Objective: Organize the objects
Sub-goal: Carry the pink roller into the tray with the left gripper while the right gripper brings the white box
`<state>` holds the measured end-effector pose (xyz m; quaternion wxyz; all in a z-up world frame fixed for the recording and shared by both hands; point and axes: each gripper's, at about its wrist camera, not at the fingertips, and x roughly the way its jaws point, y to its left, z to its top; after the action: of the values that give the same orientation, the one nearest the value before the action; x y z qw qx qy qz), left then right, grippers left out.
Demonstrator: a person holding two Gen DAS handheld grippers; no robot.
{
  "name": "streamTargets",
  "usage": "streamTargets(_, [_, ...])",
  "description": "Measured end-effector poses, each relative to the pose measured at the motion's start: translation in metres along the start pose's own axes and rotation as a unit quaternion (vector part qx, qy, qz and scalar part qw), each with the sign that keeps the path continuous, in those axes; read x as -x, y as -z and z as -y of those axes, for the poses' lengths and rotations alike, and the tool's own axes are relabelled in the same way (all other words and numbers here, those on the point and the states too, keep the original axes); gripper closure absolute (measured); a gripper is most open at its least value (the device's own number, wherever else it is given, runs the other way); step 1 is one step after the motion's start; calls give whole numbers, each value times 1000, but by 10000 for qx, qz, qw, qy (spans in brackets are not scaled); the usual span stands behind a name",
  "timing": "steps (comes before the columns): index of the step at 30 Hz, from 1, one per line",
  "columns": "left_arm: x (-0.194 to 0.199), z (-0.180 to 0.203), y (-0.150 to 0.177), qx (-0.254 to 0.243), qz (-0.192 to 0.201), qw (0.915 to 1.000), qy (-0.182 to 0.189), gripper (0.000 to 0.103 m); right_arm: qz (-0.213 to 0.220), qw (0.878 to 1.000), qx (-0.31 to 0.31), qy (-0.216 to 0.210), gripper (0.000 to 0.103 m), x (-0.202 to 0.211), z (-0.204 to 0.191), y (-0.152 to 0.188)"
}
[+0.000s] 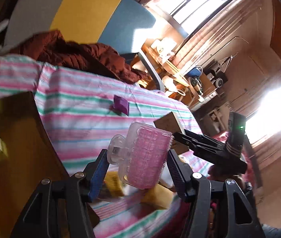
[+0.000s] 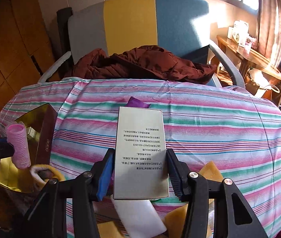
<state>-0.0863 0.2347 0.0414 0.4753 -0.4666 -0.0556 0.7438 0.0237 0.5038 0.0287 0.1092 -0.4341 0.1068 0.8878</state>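
- Left gripper (image 1: 138, 164): jaws clamped on a pink hair roller (image 1: 146, 156) in its clear clip, held above the striped cloth (image 1: 77, 107)
- Right gripper (image 2: 139, 170): jaws clamped on a silver printed box (image 2: 140, 150), held above the same cloth
- Gold open box (image 2: 33, 130): at the table's left edge, just beside the roller
- Purple packet (image 2: 137, 102): lying on the cloth just beyond the silver box
- Brown jacket (image 2: 140, 63): heaped on the chair (image 2: 128, 19) behind the table

The left hand-held gripper (image 1: 138, 158) is clamped on a pink hair roller (image 1: 146, 158). The right hand-held gripper (image 2: 139, 170), at its 2 o'clock, pinches a silver box (image 2: 140, 150).
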Motion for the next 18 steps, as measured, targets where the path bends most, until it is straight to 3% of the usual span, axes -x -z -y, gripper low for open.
streamTargets(1, [-1,0,1,-113,-47,9997,-203,43,38,10000,-13,-41,51,3,-3,1])
streamTargets(3, [1,-11,6,206,-178,9996,32,43,73,9999,-17,-99,51,7,-9,4])
streamTargets(11, [47,-49,42,515,135,9956,-770,43,191,9987,43,-471,51,12,-53,13])
streamTargets(18, [118,-110,89,1089,574,9774,-1718,43,317,9927,453,-1073,51,10,-127,6])
